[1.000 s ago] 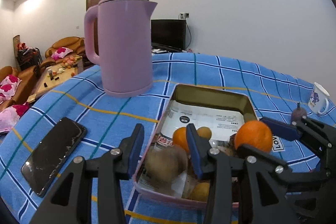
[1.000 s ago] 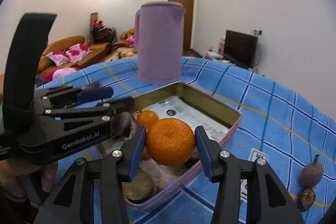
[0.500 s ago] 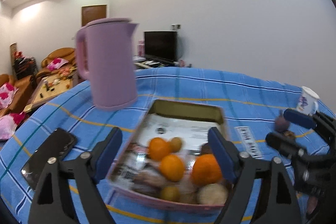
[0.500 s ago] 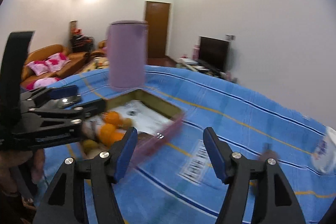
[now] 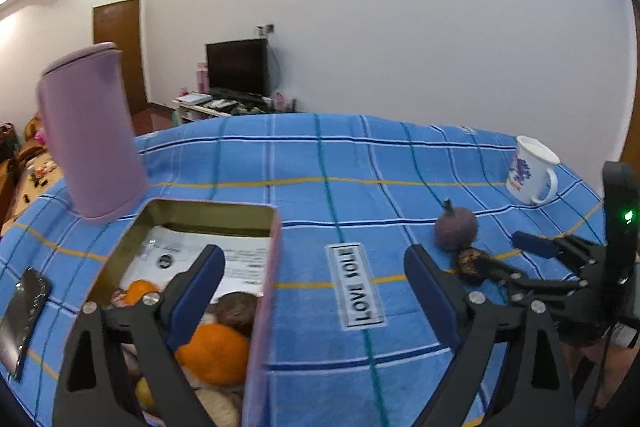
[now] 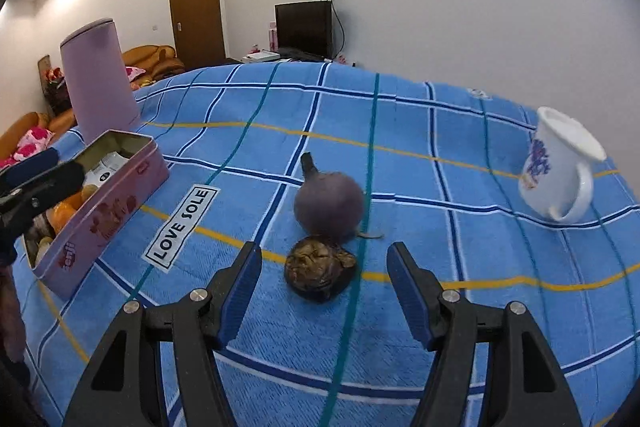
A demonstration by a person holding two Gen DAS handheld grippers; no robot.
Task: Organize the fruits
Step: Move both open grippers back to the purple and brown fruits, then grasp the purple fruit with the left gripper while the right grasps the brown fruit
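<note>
Two dark fruits lie loose on the blue checked worktop, the rest sit in the pink tin.

The smooth purple fruit touches the wrinkled dark fruit at its 6 o'clock. The right tongs hang just short of the wrinkled one, jaws apart, gripping nothing. The tin with oranges lies at 9 o'clock; over its edge the left tongs are opening wide, empty. A white mug stands at 2 o'clock, a lilac kettle at 10.

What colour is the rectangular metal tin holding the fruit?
The rectangular metal tin is pink outside and gold inside; the right wrist view shows it best.
</note>
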